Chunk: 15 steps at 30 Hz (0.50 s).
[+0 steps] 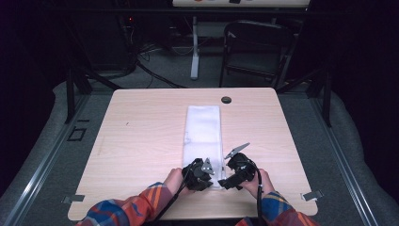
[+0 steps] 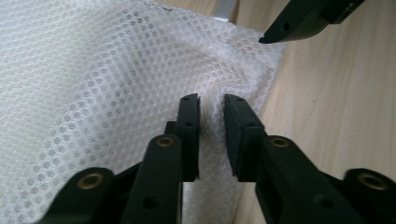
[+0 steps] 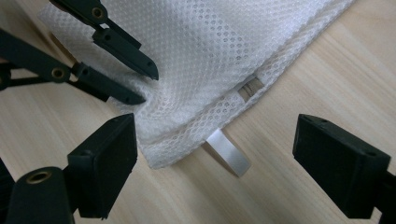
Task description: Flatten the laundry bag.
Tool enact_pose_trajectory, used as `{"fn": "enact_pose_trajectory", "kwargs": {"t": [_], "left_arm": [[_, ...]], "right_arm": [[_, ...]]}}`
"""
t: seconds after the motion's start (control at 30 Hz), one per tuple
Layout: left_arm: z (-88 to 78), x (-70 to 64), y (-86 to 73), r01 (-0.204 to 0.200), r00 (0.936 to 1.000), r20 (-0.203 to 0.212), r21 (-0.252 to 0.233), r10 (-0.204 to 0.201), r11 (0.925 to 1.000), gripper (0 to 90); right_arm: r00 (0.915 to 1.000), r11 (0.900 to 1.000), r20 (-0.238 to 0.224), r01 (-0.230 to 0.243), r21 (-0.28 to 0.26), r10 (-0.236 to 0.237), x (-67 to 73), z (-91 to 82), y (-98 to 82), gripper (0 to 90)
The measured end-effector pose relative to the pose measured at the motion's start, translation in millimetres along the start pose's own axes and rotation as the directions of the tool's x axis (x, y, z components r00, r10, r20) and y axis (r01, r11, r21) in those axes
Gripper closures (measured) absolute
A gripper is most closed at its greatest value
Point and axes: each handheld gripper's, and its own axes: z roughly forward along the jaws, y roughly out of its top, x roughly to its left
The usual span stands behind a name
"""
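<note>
A white mesh bag [image 1: 203,129] lies lengthwise down the middle of the wooden table [image 1: 141,132]. My left gripper [image 1: 207,170] is at the bag's near end. In the left gripper view its jaws [image 2: 212,105] are shut on a raised fold of the mesh [image 2: 93,70]. My right gripper [image 1: 229,176] sits just right of it, open. In the right gripper view its wide jaws [image 3: 215,135] straddle the bag's corner [image 3: 224,46], a white ribbon tab [image 3: 229,151] and a small zipper pull [image 3: 250,86], touching none of them. The left gripper [image 3: 144,86] pinches mesh at the upper left there.
A dark round grommet [image 1: 226,100] sits near the table's far edge. Beyond the table stand a black chair [image 1: 254,47] and a white post [image 1: 194,47] on a grey floor. Metal clips [image 1: 311,195] mark the near corners.
</note>
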Motion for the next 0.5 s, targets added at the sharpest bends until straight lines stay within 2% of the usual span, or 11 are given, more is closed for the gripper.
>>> {"fn": "enact_pose_trajectory", "kwargs": {"t": [0.03, 0.13, 0.17, 0.2, 0.23, 0.27, 0.43, 0.5], "left_arm": [[-0.1, -0.4, -0.2, 0.0, 1.0, -0.002, -0.002, 0.0, 1.0, 85.2], [-1.8, -0.3, -0.1, -0.004, 1.0, -0.006, -0.005, 0.004, 1.0, 87.0], [-2.0, 0.7, -0.6, 0.01, 0.9999, 0.002, -0.017, -0.01, 0.9998, 87.1], [-2.5, 2.1, -1.2, 0.024, 0.9996, 0.011, -0.024, -0.024, 0.9994, 87.0], [-3.4, 3.8, -1.6, 0.036, 0.9993, 0.014, -0.034, -0.035, 0.9988, 87.0], [-4.9, 5.3, -1.8, 0.048, 0.9986, 0.024, -0.039, -0.047, 0.9981, 87.1], [-13.2, 7.7, -0.8, 0.063, 0.9979, 0.02, -0.074, -0.061, 0.9952, 86.9], [-15.9, 8.5, -0.9, 0.071, 0.9974, 0.019, -0.092, -0.07, 0.9932, 86.9]], "right_arm": [[1.0, 1.0, 0.0, 0.002, 0.003, -0.002, 0.3, 0.1, 0.2, 16.7], [0.9999, 1.0, 0.009, 0.005, -0.009, -0.005, 2.2, 0.0, -0.1, 24.4], [0.9999, 1.0, 0.013, 0.002, -0.013, -0.002, 3.0, -0.1, -0.1, 26.5], [0.9995, 1.0, 0.027, 0.018, -0.005, -0.017, 3.2, -1.1, 0.1, 33.5], [0.9995, 1.0, 0.027, 0.018, -0.005, -0.017, 3.2, -1.1, 0.1, 33.5], [0.9993, 1.0, 0.031, 0.02, -0.012, -0.02, 3.4, -0.7, -0.1, 38.3], [0.9983, 0.999, 0.044, 0.039, -0.015, -0.038, 5.3, -2.4, 0.0, 64.5], [0.9978, 0.999, 0.047, 0.048, -0.021, -0.047, 6.3, -2.2, 0.3, 72.1]]}}
